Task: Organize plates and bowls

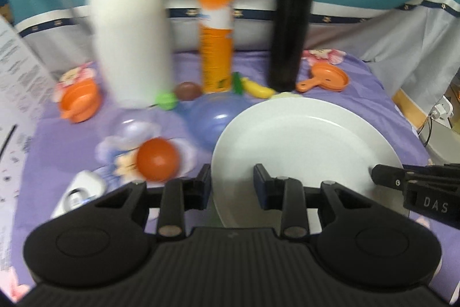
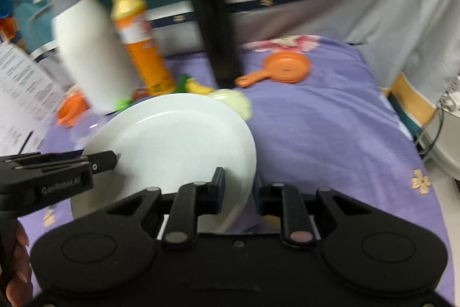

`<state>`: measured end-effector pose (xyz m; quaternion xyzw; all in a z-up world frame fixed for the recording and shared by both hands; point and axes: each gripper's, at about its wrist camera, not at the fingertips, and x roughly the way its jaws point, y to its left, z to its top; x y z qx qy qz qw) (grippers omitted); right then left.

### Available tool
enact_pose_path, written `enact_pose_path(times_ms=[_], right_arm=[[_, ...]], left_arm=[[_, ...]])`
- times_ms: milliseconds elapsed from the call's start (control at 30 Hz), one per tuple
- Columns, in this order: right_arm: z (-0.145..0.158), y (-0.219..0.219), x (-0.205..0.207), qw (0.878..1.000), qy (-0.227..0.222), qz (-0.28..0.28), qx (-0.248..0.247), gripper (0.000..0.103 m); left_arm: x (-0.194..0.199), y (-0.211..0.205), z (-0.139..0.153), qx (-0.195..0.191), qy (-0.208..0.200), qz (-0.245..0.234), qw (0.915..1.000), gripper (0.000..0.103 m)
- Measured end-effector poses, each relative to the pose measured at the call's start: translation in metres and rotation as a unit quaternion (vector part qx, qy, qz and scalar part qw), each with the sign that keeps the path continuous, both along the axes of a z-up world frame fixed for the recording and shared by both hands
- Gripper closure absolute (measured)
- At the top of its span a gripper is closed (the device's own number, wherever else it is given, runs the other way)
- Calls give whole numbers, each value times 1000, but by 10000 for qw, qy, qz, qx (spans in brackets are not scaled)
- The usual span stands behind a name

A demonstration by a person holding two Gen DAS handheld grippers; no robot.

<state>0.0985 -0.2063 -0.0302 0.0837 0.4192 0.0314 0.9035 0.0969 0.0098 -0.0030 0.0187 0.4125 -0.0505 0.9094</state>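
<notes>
A white plate hangs tilted above the purple flowered tablecloth, held from both sides. My left gripper is shut on its left rim, one pad above and one below the edge. My right gripper is shut on the right rim of the white plate. Each view shows the other gripper's fingers on the far rim. A blue bowl sits on the cloth just behind the plate, partly hidden by it. Left of it is a clear bowl, blurred.
Along the back stand a white thermos jug, an orange bottle and a black flask. Toy food lies around: a tomato, a banana, an orange bowl, an orange pan. A pale vegetable lies behind the plate.
</notes>
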Motion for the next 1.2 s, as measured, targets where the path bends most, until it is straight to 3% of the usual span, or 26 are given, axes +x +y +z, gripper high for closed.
enact_pose_path(times_ms=[333,700,933,1200], right_arm=[[27,107,-69,9957,-86,917,125,82],[16,215,-123,9831,237,1816,-49,82],[-5,262,-145,9720,451,2262,-443,83],[-25,263,-139,9676,593,2301,-859,83]], left_arm=[[-74,107,13,98,-39,626,9980,72],[-136,199,-20,48,266,1141,9931,72],[-150,229,-52,-88,504,1302,9902,72],[-140,220,-77,-153,655,1191,9906,72]])
